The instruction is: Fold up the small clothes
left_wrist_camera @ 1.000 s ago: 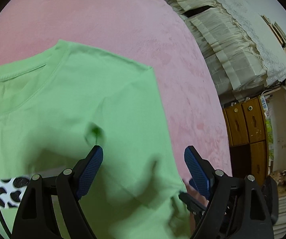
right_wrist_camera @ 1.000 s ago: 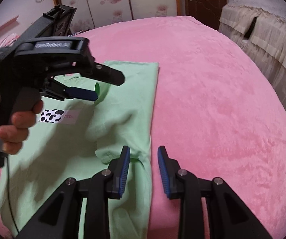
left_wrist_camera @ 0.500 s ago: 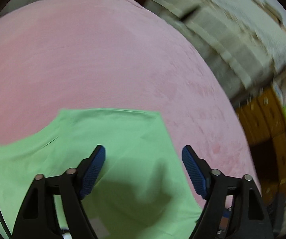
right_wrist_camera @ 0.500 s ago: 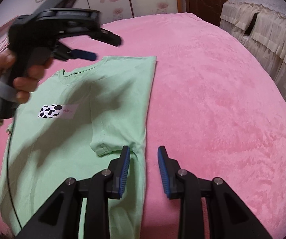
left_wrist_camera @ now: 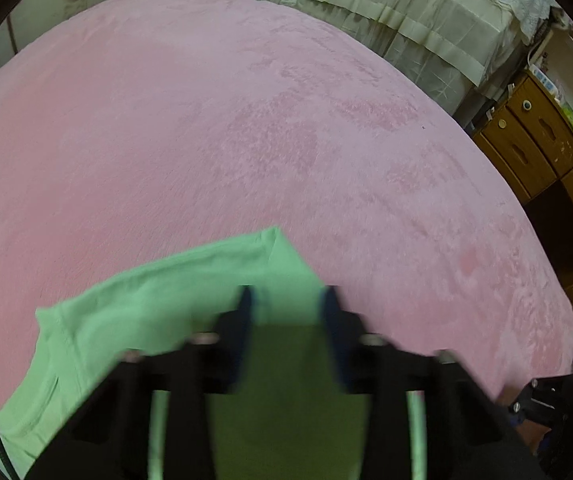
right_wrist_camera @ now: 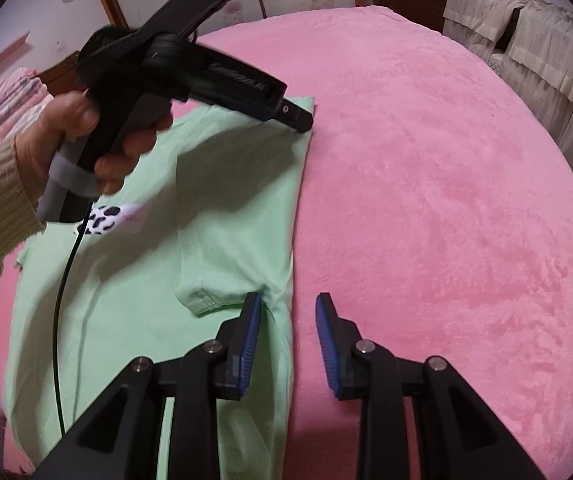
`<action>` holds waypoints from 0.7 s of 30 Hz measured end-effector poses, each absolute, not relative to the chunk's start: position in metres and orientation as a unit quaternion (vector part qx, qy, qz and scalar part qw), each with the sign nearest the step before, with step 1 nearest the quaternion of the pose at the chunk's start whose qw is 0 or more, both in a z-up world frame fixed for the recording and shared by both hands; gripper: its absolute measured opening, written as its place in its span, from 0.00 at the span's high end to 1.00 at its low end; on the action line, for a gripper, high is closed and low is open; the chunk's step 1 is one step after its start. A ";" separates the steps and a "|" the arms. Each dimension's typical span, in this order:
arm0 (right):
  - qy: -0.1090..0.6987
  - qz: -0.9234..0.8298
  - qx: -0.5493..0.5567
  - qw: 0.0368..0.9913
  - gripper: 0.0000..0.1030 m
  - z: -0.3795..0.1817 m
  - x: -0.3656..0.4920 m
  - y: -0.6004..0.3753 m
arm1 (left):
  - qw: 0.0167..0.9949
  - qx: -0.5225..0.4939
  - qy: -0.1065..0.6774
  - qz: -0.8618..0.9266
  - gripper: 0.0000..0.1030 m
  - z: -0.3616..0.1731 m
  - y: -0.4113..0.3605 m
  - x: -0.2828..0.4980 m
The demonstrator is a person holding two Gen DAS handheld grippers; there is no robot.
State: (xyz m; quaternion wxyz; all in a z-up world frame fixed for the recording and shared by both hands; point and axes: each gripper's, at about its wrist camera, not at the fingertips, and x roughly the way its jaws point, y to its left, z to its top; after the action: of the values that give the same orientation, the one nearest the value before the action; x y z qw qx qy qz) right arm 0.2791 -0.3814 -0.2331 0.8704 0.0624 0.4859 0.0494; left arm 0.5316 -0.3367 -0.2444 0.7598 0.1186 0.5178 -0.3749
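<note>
A light green T-shirt point(right_wrist_camera: 226, 220) lies flat on the pink bed cover, its right sleeve point(right_wrist_camera: 206, 296) folded inward and a cow-print patch point(right_wrist_camera: 104, 216) on the chest. In a person's hand point(right_wrist_camera: 86, 136), my left gripper point(right_wrist_camera: 300, 120) hovers over the shirt's far right shoulder corner. In the left wrist view the blurred left gripper point(left_wrist_camera: 286, 300) is closing, with green shirt point(left_wrist_camera: 146, 312) fabric lying flat in the gap. My right gripper point(right_wrist_camera: 288, 312) straddles the shirt's right edge by the armpit. Its jaws are closing slightly and the pads stand off the cloth.
The pink bed cover point(right_wrist_camera: 426, 200) stretches wide to the right of the shirt. Cream ruffled bedding point(left_wrist_camera: 406, 20) and wooden drawers point(left_wrist_camera: 534, 148) stand beyond the bed. A black cable point(right_wrist_camera: 62, 320) hangs from the left gripper across the shirt.
The left gripper travelled from over the shirt's chest to its far shoulder corner, rolling as it went, and its jaws narrowed a lot. The right gripper stayed in place.
</note>
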 end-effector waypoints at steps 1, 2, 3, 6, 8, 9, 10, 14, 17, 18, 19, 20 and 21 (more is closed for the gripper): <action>0.485 0.050 0.060 0.871 0.79 -0.234 0.279 -0.381 | 0.762 0.116 0.515 -0.375 0.89 -0.246 -0.339 0.532; 0.483 0.049 0.058 0.873 0.91 -0.236 0.278 -0.380 | 0.766 0.110 0.510 -0.376 0.92 -0.246 -0.340 0.534; 0.480 0.046 0.057 0.874 0.92 -0.236 0.278 -0.381 | 0.769 0.106 0.505 -0.378 0.94 -0.246 -0.342 0.534; 0.466 0.035 0.060 0.882 0.92 -0.236 0.272 -0.381 | 0.778 0.106 0.488 -0.382 0.96 -0.246 -0.353 0.529; 0.458 0.029 0.066 0.886 0.92 -0.235 0.267 -0.380 | 0.786 0.109 0.478 -0.376 0.96 -0.247 -0.359 0.526; 0.455 0.026 0.071 0.888 0.92 -0.235 0.265 -0.381 | 0.790 0.105 0.475 -0.374 0.96 -0.247 -0.361 0.526; 0.452 0.022 0.076 0.888 0.92 -0.236 0.264 -0.382 | 0.792 0.100 0.474 -0.372 0.96 -0.247 -0.362 0.526; 0.458 0.018 0.094 0.884 0.92 -0.242 0.262 -0.385 | 0.793 0.091 0.485 -0.358 0.96 -0.259 -0.369 0.532; 0.459 0.020 0.112 0.881 0.89 -0.236 0.258 -0.390 | 0.796 0.081 0.486 -0.353 0.91 -0.257 -0.368 0.531; 0.459 0.021 0.116 0.881 0.89 -0.233 0.256 -0.391 | 0.795 0.074 0.487 -0.353 0.78 -0.254 -0.367 0.529; 0.457 0.022 0.117 0.881 0.89 -0.230 0.253 -0.393 | 0.797 0.067 0.487 -0.351 0.61 -0.250 -0.365 0.527; 0.455 0.021 0.117 0.883 0.88 -0.227 0.249 -0.392 | 0.801 0.061 0.485 -0.345 0.52 -0.243 -0.361 0.522; 0.453 0.020 0.116 0.884 0.86 -0.222 0.244 -0.392 | 0.805 0.056 0.482 -0.342 0.42 -0.236 -0.356 0.518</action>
State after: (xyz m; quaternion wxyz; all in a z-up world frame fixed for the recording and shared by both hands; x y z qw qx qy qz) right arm 0.2441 -0.3920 -0.2216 0.8838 0.1155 0.4530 0.0198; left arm 0.5182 -0.3564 -0.2362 0.8046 0.0558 0.4823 -0.3419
